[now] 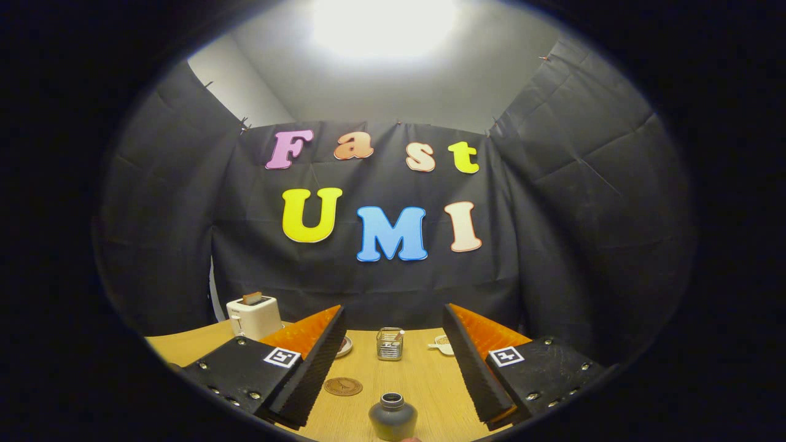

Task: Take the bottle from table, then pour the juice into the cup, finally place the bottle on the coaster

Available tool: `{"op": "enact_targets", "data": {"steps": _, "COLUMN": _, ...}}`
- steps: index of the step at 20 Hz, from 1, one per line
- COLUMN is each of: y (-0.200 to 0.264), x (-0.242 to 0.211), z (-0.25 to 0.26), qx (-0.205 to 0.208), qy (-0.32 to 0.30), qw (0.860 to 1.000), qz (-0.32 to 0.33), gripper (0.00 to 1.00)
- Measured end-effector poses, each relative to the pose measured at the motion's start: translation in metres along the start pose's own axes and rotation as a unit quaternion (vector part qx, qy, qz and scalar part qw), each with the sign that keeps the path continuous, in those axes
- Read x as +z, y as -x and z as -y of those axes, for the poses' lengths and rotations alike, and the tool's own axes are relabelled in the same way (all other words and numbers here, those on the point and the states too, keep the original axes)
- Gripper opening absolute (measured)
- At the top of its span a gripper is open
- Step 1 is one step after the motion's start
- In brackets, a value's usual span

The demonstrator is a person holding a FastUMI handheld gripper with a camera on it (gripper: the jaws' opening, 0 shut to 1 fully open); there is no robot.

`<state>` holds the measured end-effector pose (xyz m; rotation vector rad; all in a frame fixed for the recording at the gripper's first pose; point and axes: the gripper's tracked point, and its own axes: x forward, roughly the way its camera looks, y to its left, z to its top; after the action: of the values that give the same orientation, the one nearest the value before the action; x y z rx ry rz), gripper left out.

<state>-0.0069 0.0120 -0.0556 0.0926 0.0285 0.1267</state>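
From along my tongs (393,362), their two fingers are spread wide with nothing between the pads, and the small dark bottle (393,417) stands upright on the desk (424,380) in the gap, low and close in. To take it well I judge I should drop lower, centre its belly between the ribbed pads and close squarely below the neck. The round coaster (343,386) lies just beside the left finger; the glass cup (390,344) stands beyond.

Gripper (393,344) held level — fingers (319,362) spread wide apart, gripping nothing.
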Motion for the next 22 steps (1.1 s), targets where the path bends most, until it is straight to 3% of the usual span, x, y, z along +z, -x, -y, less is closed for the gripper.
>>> {"op": "enact_targets", "data": {"steps": 22, "y": 0.001, "x": -0.152, "z": -0.007, "qx": 0.055, "qy": 0.013, "qw": 0.988, "qz": -0.141, "gripper": 0.96}}
